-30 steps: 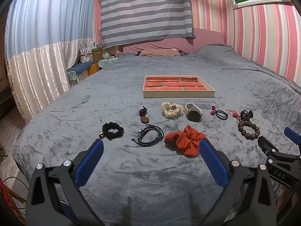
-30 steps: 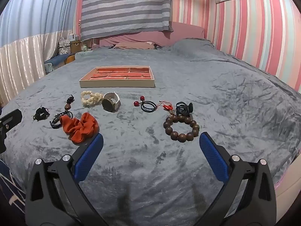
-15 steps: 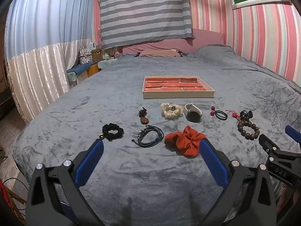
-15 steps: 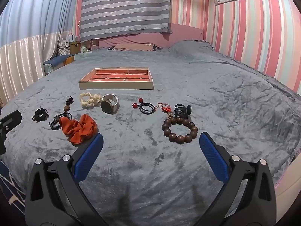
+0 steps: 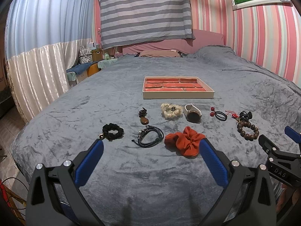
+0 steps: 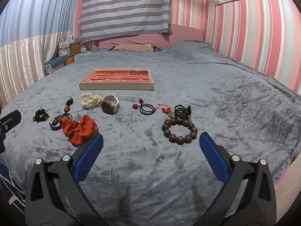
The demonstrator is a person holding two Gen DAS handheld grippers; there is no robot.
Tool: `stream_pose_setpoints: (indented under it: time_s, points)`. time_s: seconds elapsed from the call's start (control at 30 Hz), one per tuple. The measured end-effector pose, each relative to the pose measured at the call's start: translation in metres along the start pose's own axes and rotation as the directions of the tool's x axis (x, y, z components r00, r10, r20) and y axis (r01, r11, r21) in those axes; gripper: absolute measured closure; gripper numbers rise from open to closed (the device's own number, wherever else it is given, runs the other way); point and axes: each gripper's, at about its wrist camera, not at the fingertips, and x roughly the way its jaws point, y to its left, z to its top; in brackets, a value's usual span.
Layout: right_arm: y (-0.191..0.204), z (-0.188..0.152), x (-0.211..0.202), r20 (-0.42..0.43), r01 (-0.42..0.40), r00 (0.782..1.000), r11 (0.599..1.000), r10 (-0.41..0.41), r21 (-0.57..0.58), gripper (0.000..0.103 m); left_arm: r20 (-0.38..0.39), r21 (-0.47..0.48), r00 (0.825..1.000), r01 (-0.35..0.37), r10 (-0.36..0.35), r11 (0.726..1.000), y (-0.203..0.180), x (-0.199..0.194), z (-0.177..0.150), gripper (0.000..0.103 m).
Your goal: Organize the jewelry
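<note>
A beige tray with red compartments [image 5: 178, 94] [image 6: 116, 85] lies on the grey bedspread. In front of it lie a black scrunchie [image 5: 112, 131], a dark cord bracelet [image 5: 149, 138], an orange scrunchie [image 5: 185, 141] [image 6: 80, 129], a brown pendant [image 5: 144, 121], a cream scrunchie [image 5: 172, 111], a watch [image 5: 193, 113] [image 6: 110, 105], a black hair tie with red beads [image 6: 145, 108], a black claw clip [image 6: 182, 111] and a wooden bead bracelet [image 6: 179, 130]. My left gripper [image 5: 150, 157] is open and empty, near the cord bracelet. My right gripper [image 6: 150, 151] is open and empty, near the bead bracelet.
The grey bedspread [image 5: 150, 179] covers a large bed; its edge drops off at the left towards curtains [image 5: 37, 79]. A pink pillow [image 5: 160, 53] lies at the far end. The right gripper shows at the right edge of the left wrist view [image 5: 278, 150].
Both grippers have risen and drawn back slightly, so the items sit a little lower and farther in both views. Nothing on the bed has moved.
</note>
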Motion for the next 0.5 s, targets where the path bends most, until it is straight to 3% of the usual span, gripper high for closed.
stream_pose_setpoints:
  time_s: [0.5]
  points:
    - [-0.0002, 0.0012, -0.002, 0.006, 0.001, 1.0, 1.0, -0.001, -0.001, 0.004, 0.0, -0.003, 1.0, 0.003, -0.003, 1.0, 0.0008, 0.0003, -0.0002, 0.004]
